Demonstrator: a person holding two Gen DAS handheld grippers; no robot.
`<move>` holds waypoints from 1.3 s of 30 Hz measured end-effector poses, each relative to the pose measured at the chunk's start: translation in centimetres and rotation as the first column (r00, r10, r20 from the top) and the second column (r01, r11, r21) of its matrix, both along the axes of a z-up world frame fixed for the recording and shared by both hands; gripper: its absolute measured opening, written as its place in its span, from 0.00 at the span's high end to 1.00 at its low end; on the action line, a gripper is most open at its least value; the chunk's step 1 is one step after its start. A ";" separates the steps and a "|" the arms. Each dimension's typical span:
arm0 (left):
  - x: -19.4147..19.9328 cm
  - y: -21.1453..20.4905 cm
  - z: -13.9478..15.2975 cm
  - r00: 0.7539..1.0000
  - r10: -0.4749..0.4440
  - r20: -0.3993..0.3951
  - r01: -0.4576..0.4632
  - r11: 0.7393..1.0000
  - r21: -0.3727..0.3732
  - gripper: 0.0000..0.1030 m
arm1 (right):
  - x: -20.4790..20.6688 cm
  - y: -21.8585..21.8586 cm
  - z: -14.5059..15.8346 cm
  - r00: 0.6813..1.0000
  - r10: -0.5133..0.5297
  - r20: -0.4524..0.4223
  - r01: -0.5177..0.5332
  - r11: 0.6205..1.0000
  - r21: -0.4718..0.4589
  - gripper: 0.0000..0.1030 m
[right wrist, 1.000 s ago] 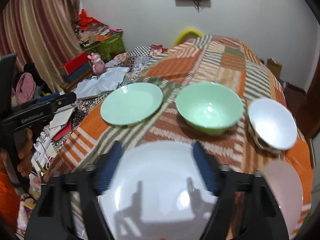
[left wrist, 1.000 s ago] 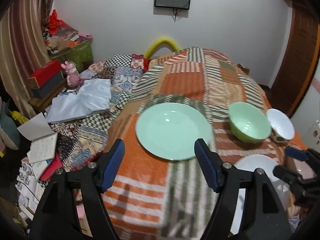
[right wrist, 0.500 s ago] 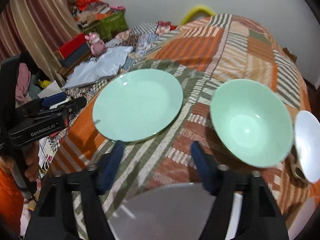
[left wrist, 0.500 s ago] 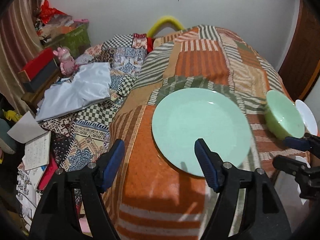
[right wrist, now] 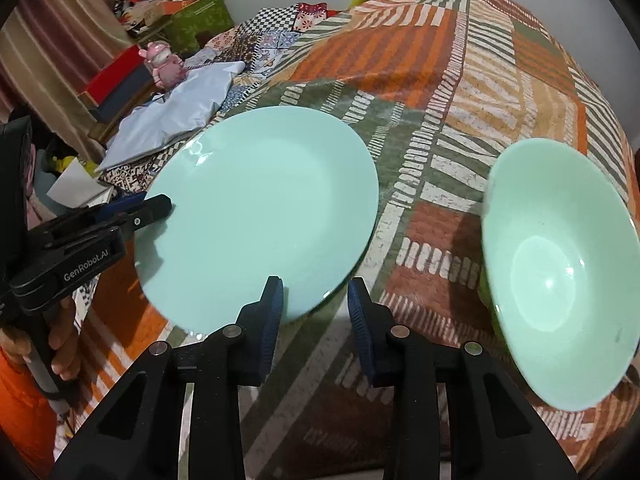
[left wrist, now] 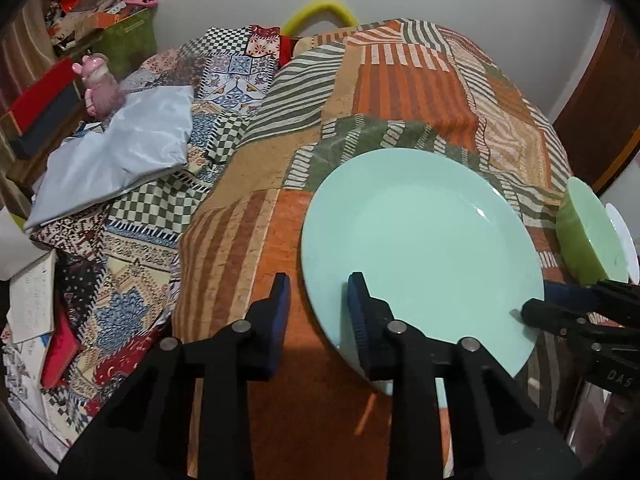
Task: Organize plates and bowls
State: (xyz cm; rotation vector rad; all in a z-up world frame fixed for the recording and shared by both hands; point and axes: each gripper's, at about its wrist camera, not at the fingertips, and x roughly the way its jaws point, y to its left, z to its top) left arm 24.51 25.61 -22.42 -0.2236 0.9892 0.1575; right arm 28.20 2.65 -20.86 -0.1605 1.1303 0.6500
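At frame centre, mint-green plate (left wrist: 424, 240) on patchwork bedspread (left wrist: 416, 80); left hand-held gripper (left wrist: 318, 300) straddles its rim, jaws apart; right hand-held gripper (right wrist: 316, 300) likewise apart; green bowl (right wrist: 560, 264) right.

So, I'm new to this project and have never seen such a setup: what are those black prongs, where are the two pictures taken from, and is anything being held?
There is no robot here. A person holds a two-fingered tool in each hand, and a wide-angle camera on each tool looks along its fingers. One picture is from the left gripper, the other from the right gripper. Each also catches the other tool from the side. On the patchwork cloth lie a mint-green plate and, to its right, a green bowl. Both pairs of jaws stand partly open, each straddling the plate's near rim. Nothing appears clamped yet.
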 end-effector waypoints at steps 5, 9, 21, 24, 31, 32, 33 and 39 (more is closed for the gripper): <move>0.2 -0.3 -0.1 1.000 -0.016 0.008 0.017 1.000 -0.010 0.78 | 0.4 0.0 0.0 1.000 0.001 -0.018 -0.001 1.000 0.010 0.72; -0.6 0.1 0.3 1.000 -0.016 0.003 0.016 0.999 -0.050 0.78 | 0.1 -0.2 0.2 0.999 0.019 -0.048 -0.018 0.999 0.028 0.73; -9.5 -0.5 1.5 1.000 0.021 -0.019 -0.022 0.997 -0.075 0.78 | -5.0 -0.8 0.9 0.984 0.160 -0.077 -0.159 0.987 0.023 0.73; -11.2 -0.7 1.8 1.000 0.023 -0.021 -0.024 0.996 -0.087 0.78 | -5.5 -0.9 0.7 0.980 0.180 -0.081 -0.179 0.984 0.024 0.73; -11.6 0.0 1.7 0.998 0.046 -0.030 -0.048 0.995 -0.085 0.78 | -3.9 -1.0 0.5 0.988 0.122 -0.099 -0.117 0.992 0.055 0.73; -11.4 0.3 1.6 0.998 0.049 -0.031 -0.052 0.995 -0.091 0.78 | -3.7 -0.8 0.5 0.988 0.121 -0.095 -0.117 0.992 0.050 0.73; -11.2 0.4 1.5 0.998 0.050 -0.031 -0.053 0.994 -0.093 0.78 | -3.6 -0.6 0.5 0.988 0.122 -0.092 -0.119 0.992 0.046 0.73; -9.8 0.8 0.6 0.999 0.040 -0.034 -0.044 0.992 -0.114 0.77 | -3.0 0.4 -0.1 0.987 0.134 -0.089 -0.131 0.991 0.042 0.72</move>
